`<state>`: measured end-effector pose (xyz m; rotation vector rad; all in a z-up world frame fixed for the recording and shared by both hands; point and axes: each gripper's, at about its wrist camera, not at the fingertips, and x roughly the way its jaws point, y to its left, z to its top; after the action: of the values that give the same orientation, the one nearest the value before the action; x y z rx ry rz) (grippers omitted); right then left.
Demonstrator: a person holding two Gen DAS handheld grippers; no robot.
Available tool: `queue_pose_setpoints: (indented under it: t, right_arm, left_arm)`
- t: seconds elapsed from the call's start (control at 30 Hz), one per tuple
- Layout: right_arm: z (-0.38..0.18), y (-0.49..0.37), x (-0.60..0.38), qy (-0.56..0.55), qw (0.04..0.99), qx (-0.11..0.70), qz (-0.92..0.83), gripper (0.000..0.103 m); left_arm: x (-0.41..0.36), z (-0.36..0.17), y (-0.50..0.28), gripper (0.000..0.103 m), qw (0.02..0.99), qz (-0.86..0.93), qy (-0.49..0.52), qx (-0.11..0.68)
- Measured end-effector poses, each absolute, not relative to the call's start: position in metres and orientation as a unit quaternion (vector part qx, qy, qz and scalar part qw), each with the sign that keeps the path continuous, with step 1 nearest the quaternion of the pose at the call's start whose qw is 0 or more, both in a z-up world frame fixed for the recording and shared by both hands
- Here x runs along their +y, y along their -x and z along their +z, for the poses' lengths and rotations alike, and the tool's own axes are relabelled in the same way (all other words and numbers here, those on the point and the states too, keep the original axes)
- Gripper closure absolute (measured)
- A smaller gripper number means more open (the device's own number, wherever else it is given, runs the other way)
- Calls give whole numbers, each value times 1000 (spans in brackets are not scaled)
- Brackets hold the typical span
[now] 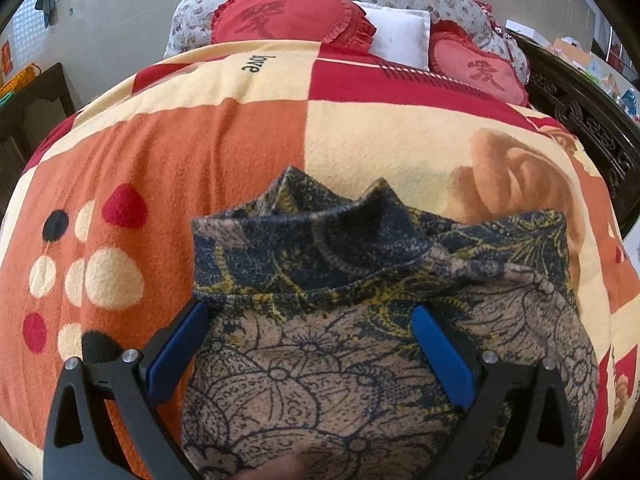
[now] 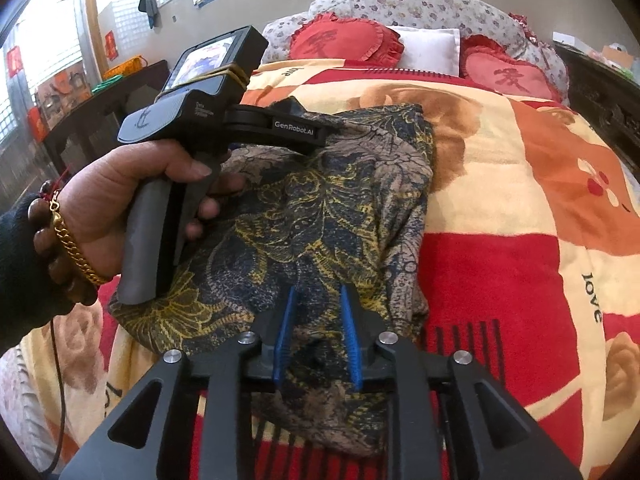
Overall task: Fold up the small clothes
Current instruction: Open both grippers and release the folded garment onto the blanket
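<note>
A small garment (image 1: 360, 312) with a dark blue, tan and yellow floral print lies partly folded on the bed, collar towards the pillows. My left gripper (image 1: 310, 312) is open, its blue pads (image 1: 440, 354) wide apart over the garment just behind the collar. In the right wrist view the garment (image 2: 320, 208) stretches away from me. My right gripper (image 2: 318, 292) has its blue fingers (image 2: 349, 332) close together, pinching a fold of the cloth at its near end. The left gripper's body (image 2: 280, 128) and the hand holding it rest over the garment's far left part.
A patchwork blanket (image 1: 200, 152) in red, orange and cream covers the bed. Two red heart cushions (image 1: 288, 16) and a white pillow (image 1: 400, 32) lie at the head. A dark carved bed frame (image 1: 592, 120) runs along the right, a dark side table (image 2: 100, 112) on the left.
</note>
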<state>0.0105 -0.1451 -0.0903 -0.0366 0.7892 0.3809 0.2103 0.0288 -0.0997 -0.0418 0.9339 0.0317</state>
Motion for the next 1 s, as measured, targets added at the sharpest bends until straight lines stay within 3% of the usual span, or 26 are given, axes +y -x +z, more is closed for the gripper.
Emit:
queue_pose_setpoints:
  t: [0.53, 1.0]
  right_arm:
    - [-94, 5, -121, 117, 923, 343, 131, 69]
    - [-96, -1, -124, 107, 918, 356, 140, 69]
  left_arm:
    - [30, -102, -212, 0, 893, 11, 27, 450]
    - [28, -92, -208, 0, 885, 20, 9, 465]
